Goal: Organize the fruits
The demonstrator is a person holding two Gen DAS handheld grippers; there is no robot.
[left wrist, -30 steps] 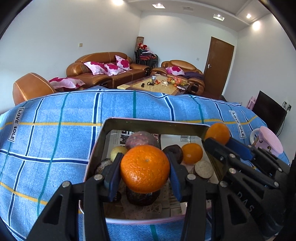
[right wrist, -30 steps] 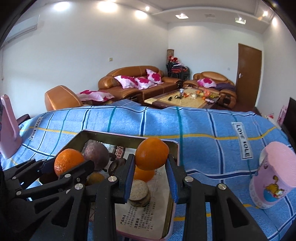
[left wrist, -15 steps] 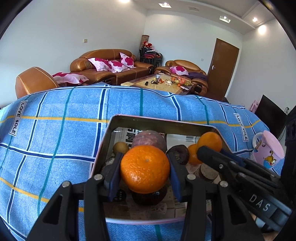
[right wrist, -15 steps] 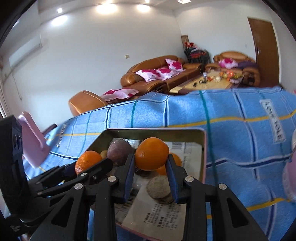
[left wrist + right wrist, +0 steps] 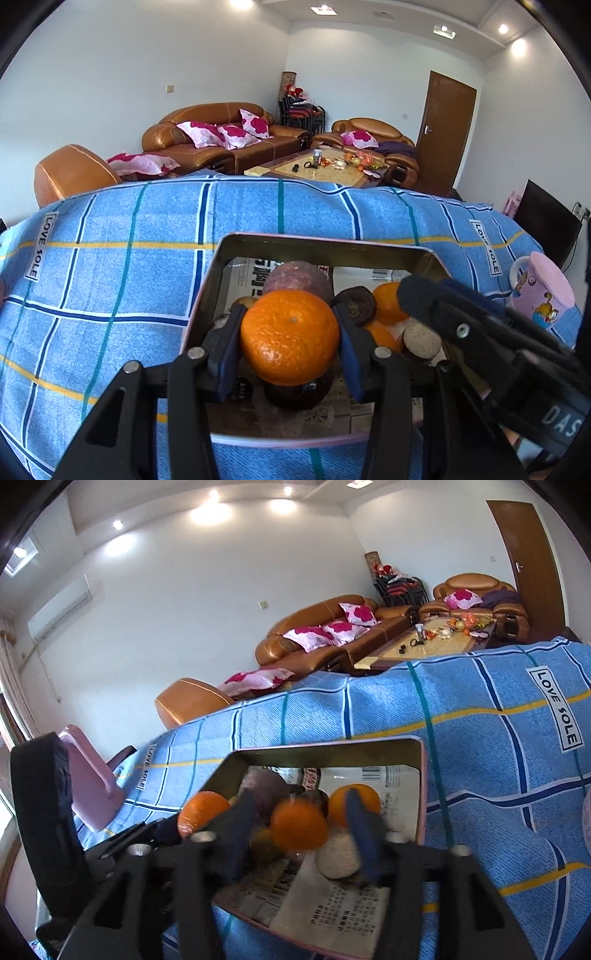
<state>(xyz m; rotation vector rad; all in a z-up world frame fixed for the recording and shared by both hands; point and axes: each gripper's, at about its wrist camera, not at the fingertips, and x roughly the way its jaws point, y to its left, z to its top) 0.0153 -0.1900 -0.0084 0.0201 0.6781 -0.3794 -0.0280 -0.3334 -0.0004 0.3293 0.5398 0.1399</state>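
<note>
The left gripper [image 5: 290,341] is clamping a mandarin [image 5: 290,338] above the tin tray [image 5: 325,242] (already holding several fruits), while the right gripper [image 5: 299,827] is hanging open, so placement remains.

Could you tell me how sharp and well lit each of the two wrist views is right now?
Left wrist view: sharp and evenly lit, the orange in the left gripper crisp, with fisheye bending of the blue cloth. Right wrist view: tilted, the right gripper fingers and the orange between them smeared by motion blur; ceiling lights flare white.
</note>
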